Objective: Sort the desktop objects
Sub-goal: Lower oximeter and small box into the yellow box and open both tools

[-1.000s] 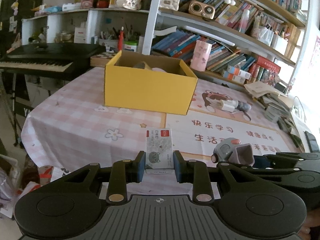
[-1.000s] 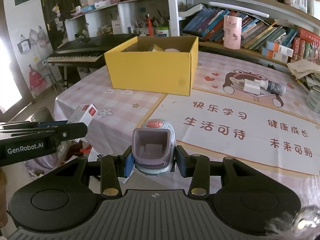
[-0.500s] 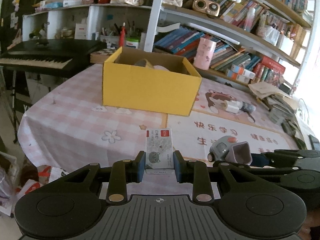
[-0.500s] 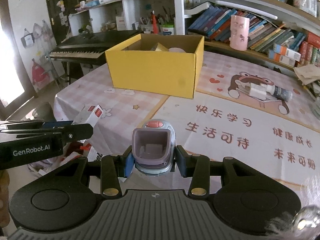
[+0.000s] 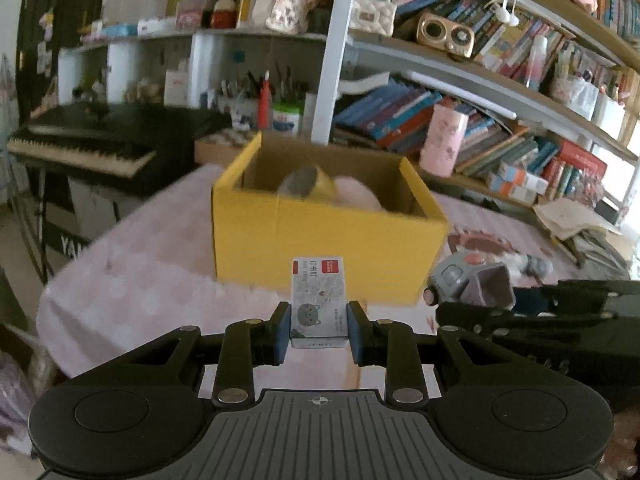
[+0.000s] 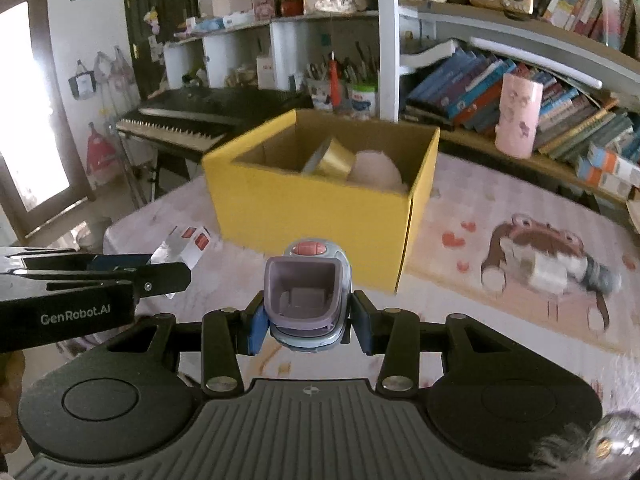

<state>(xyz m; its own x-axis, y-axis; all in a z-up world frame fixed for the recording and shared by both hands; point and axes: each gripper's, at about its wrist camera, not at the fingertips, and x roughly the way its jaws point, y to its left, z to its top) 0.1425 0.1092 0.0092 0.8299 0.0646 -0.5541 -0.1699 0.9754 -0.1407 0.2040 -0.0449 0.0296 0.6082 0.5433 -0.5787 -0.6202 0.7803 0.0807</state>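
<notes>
My left gripper (image 5: pixel 319 328) is shut on a small white staple box (image 5: pixel 318 300) with a red label and a cat drawing, held above the table in front of the yellow cardboard box (image 5: pixel 320 248). My right gripper (image 6: pixel 307 320) is shut on a grey-purple pencil sharpener (image 6: pixel 307 292) with a pink button, also held up before the yellow box (image 6: pixel 312 216). The sharpener shows at the right of the left wrist view (image 5: pixel 472 284); the staple box shows at the left of the right wrist view (image 6: pixel 188 244). A gold cup (image 6: pixel 332 158) and a pink round thing (image 6: pixel 376 170) lie inside the box.
The table has a pink checked cloth (image 5: pixel 132 264) and a printed mat (image 6: pixel 532 264) with a white and grey item (image 6: pixel 568 272) lying on it. A keyboard piano (image 5: pixel 92 140) stands at the left. Bookshelves (image 5: pixel 480 128) and a pink cup (image 6: pixel 518 114) stand behind.
Both grippers have risen and moved forward toward the yellow box with their objects; the box looks nearer and its inside is now visible.
</notes>
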